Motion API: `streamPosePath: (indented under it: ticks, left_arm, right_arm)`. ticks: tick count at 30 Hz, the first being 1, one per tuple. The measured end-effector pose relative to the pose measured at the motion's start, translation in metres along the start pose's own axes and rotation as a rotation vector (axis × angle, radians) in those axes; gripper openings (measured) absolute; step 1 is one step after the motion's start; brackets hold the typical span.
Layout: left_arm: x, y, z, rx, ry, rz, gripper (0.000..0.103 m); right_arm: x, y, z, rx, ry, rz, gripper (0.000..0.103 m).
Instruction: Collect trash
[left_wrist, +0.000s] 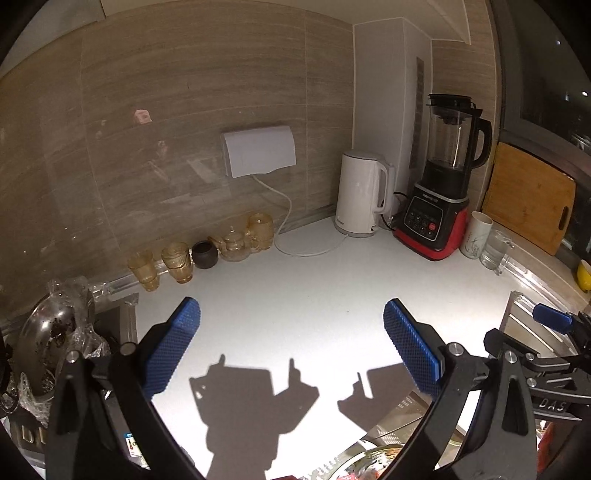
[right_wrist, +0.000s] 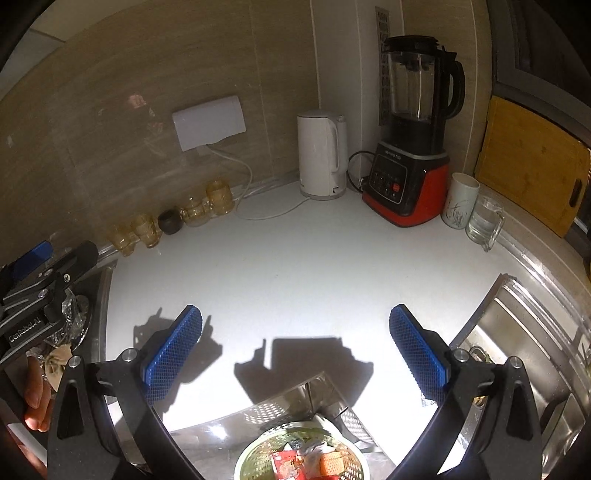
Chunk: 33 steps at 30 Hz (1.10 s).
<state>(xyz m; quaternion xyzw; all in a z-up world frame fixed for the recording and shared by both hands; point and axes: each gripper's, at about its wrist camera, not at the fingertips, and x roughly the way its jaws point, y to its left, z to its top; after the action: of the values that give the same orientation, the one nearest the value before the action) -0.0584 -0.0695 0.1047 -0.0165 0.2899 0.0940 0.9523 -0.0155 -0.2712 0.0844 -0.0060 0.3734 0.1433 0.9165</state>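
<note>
A perforated metal strainer (right_wrist: 255, 454) sits at the counter's near edge, holding a red wrapper (right_wrist: 286, 461) and other crumpled scraps. My right gripper (right_wrist: 295, 332) hangs open just above and behind it, with nothing between its blue pads. Over bare white counter (left_wrist: 295, 280), my left gripper (left_wrist: 291, 332) is open and empty too. The strainer's rim (left_wrist: 373, 456) shows at the bottom of the left wrist view. Crumpled plastic wrap (left_wrist: 79, 332) and a dirty metal lid (left_wrist: 40, 339) lie to its left.
Along the wall stand amber glasses (left_wrist: 177, 262), a glass teapot (left_wrist: 234, 243), a white kettle (left_wrist: 360, 194) with its cable, a red-and-black blender (left_wrist: 439, 192), a white cup (left_wrist: 476, 234) and a glass mug (left_wrist: 495, 251). A cutting board (left_wrist: 528, 195) leans behind the steel sink (right_wrist: 517, 332).
</note>
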Motion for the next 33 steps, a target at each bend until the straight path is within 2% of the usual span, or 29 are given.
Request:
streamPosePath:
  ticks: [12,33]
  left_arm:
    - [-0.001,0.000,-0.002,0.018,-0.009,-0.008,0.095]
    - [-0.001,0.003,-0.002,-0.007,-0.001,-0.037,0.095]
  right_arm:
    - [-0.011,-0.001,-0.002,0.015,-0.021,-0.018,0.101]
    - [-0.014,0.001,-0.006,0.008,-0.012,-0.018,0.101]
